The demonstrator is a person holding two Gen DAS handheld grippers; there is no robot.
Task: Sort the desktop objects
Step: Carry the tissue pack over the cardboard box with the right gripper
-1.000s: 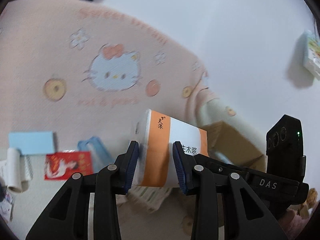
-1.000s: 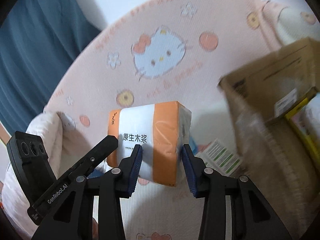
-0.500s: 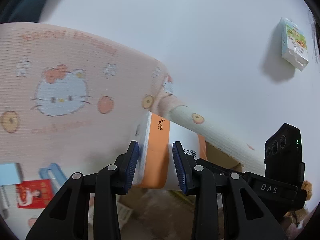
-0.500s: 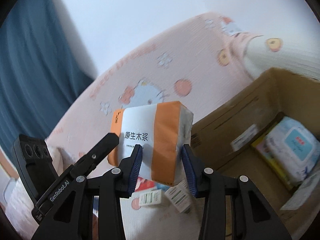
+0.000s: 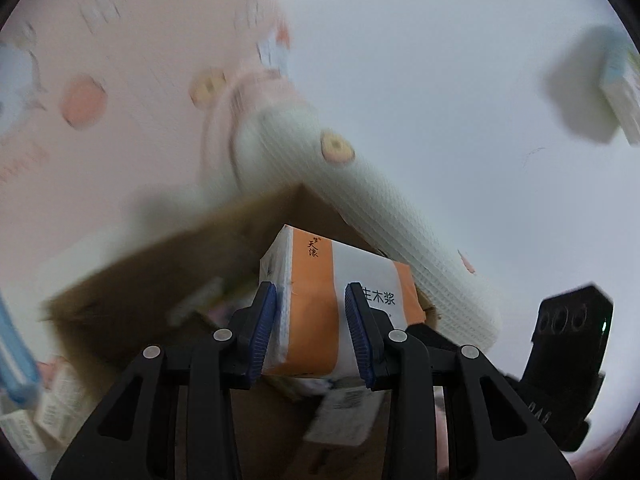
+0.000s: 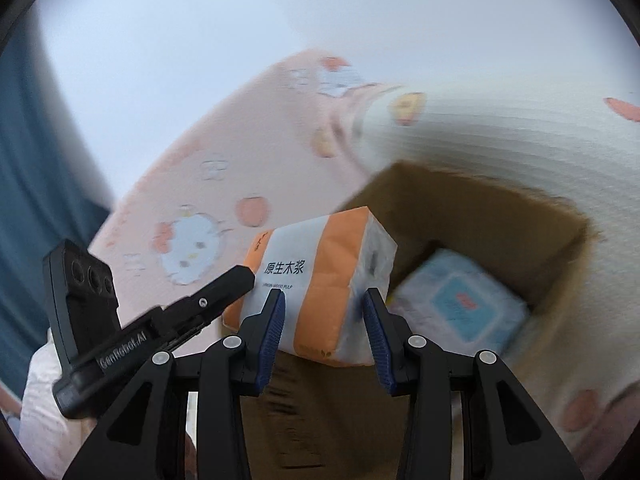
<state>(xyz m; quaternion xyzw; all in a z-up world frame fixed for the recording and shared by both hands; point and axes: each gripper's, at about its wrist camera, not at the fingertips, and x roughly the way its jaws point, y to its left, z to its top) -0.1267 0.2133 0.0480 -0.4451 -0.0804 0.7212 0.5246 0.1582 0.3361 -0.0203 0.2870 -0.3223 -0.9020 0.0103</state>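
Nearest the lens in the left wrist view, the left gripper (image 5: pixel 312 328) pinches one end of the tissue pack (image 5: pixel 320 300), its blue pads pressed into the orange and white wrapper on both sides. In the right wrist view the right gripper (image 6: pixel 323 334) clamps the other end of the same pack (image 6: pixel 320 280) the same way, pads dimpling the soft plastic. The pack hangs in the air between the two tools, slightly tilted, at the lower middle of each frame.

Just past the pack lies the open cardboard box (image 6: pixel 560 220). In the right wrist view its near wall sits under the gripper and its far rim runs across the right middle of the frame; the pack overlaps the box's left rim. Inside, toward the right, a pale blue wipes pack (image 6: pixel 460 300) lies flat against the far wall, and bare brown floor shows around it. In the left wrist view the box wall (image 5: pixel 140 280) runs blurred across the lower left, and small white cartons (image 5: pixel 48 408) lie outside it at the lower left edge.

Beyond the box spreads the pink cartoon-print cloth (image 6: pixel 208 184), with a rolled cream part (image 5: pixel 360 200) lying along the box's far edge. Behind stands a plain white wall (image 5: pixel 420 60); a small boxy item (image 5: pixel 620 92) shows against it at the upper right, and a dark blue curtain (image 6: pixel 24 200) fills the left edge of the right wrist view.
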